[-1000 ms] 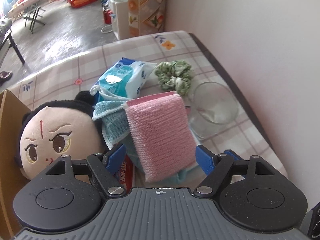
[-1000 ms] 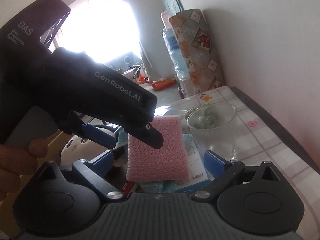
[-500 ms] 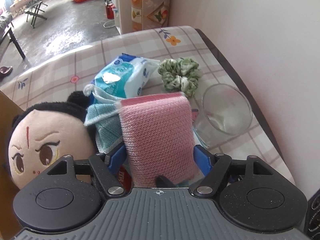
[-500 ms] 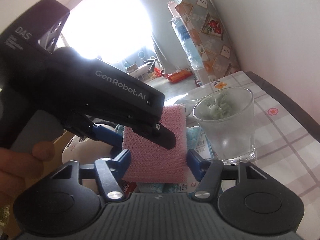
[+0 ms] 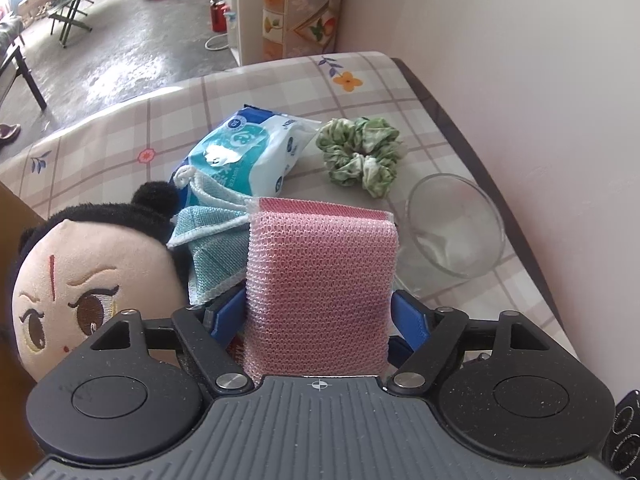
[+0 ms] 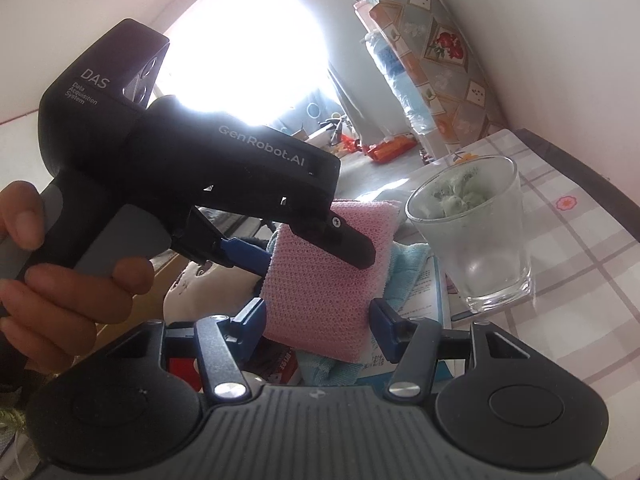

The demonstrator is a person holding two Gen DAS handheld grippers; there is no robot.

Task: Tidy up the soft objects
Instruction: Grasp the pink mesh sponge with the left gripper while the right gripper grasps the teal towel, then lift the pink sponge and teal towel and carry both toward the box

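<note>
Left tool (image 5: 318, 312) pinches the pink sponge (image 5: 320, 280) by its sides; right tool (image 6: 318, 316) brackets the same sponge, contact unclear. Left of the single glass (image 5: 454, 228) on the checked, flower-printed table (image 5: 280, 92): one scrunchie (image 5: 360, 154), one wipes pack (image 5: 244, 156), one teal cloth (image 5: 212, 252), one plush doll (image 5: 88, 276). Beyond lies grey floor (image 5: 120, 56).

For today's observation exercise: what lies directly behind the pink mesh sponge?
Behind the pink mesh sponge show a teal woven cloth and a blue-and-white wipes packet. How they lie underneath the sponge is covered.

Daylit and sharp; blown-out window (image 6: 240, 40) glare in right view; fisheye-bent edges.
</note>
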